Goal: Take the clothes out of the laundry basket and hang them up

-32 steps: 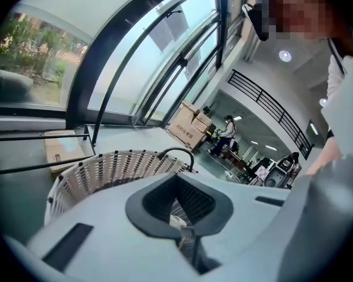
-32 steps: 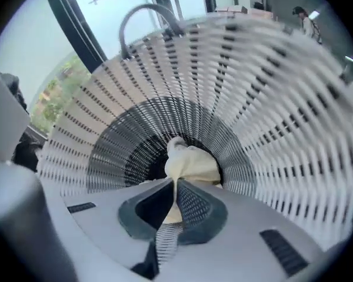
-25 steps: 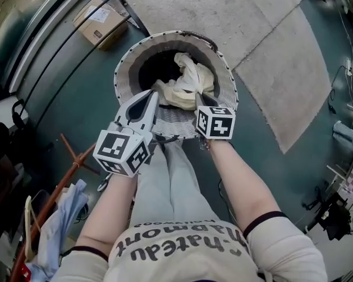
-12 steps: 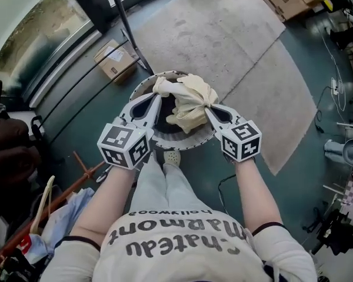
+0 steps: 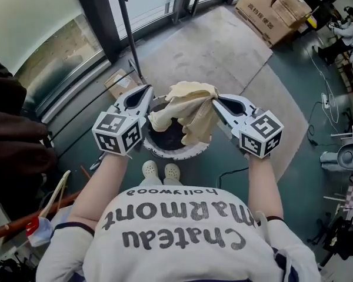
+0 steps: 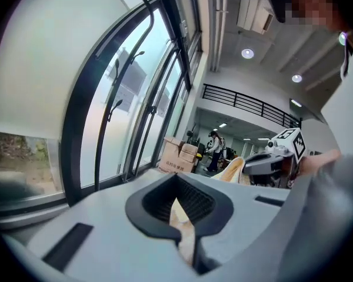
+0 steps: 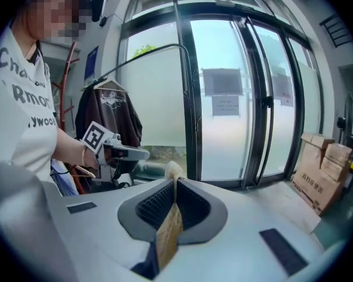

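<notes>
well, my left tongs [image 6: 183,223] and right tongs [image 7: 169,216] are each clamped on an edge of the cloth [image 5: 191,107], held at 12 o'clock above the basket [image 5: 165,153]. such thin pinches could slip, and the cloth would drop in.

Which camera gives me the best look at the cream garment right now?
Head view: the whole cream garment hangs bunched between left tool and right tool above the basket. Each gripper view shows mostly a pinched strip between its jaws.
</notes>
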`<state>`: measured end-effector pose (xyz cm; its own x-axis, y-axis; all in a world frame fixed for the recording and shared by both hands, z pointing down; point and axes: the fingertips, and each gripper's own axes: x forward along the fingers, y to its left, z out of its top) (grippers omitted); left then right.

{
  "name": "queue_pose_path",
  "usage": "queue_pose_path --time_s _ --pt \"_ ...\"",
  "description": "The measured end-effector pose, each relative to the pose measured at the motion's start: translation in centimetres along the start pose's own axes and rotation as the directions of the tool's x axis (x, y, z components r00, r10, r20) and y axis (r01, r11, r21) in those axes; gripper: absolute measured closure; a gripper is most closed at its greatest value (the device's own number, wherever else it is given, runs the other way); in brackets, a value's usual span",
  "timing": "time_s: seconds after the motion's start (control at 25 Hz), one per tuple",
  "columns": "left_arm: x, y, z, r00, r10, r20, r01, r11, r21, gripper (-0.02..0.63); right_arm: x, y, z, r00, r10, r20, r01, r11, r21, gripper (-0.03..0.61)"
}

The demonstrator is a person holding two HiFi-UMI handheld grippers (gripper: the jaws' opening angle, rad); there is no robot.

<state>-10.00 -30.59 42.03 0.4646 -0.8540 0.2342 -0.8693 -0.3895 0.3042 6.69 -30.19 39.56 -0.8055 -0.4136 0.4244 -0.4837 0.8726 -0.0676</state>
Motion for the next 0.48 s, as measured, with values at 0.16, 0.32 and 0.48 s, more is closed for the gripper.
queue_pose_path --time_s 0.16,0.32,0.48 --pt "-1.1 -0.6 2.3 0.999 0.003 0.043 -0.005 0.999 0.042 0.604 -2.9 0.5 5.7 0.995 -0.015 0.101 0.019 0.999 -0.041 0.54" --pt "-1.9 -1.4 3.9 0.998 -0.022 0.065 0.016 0.996 0.092 0.604 -5.5 1.3 10.4 0.982 0.004 0.189 0.011 0.997 -0.077 0.54" --pt "-2.5 -2.2 4.8 0.996 -0.012 0.093 -0.001 0.989 0.147 0.604 -8.2 0.9 13.2 0.969 -0.035 0.243 0.058 0.994 -0.089 0.54"
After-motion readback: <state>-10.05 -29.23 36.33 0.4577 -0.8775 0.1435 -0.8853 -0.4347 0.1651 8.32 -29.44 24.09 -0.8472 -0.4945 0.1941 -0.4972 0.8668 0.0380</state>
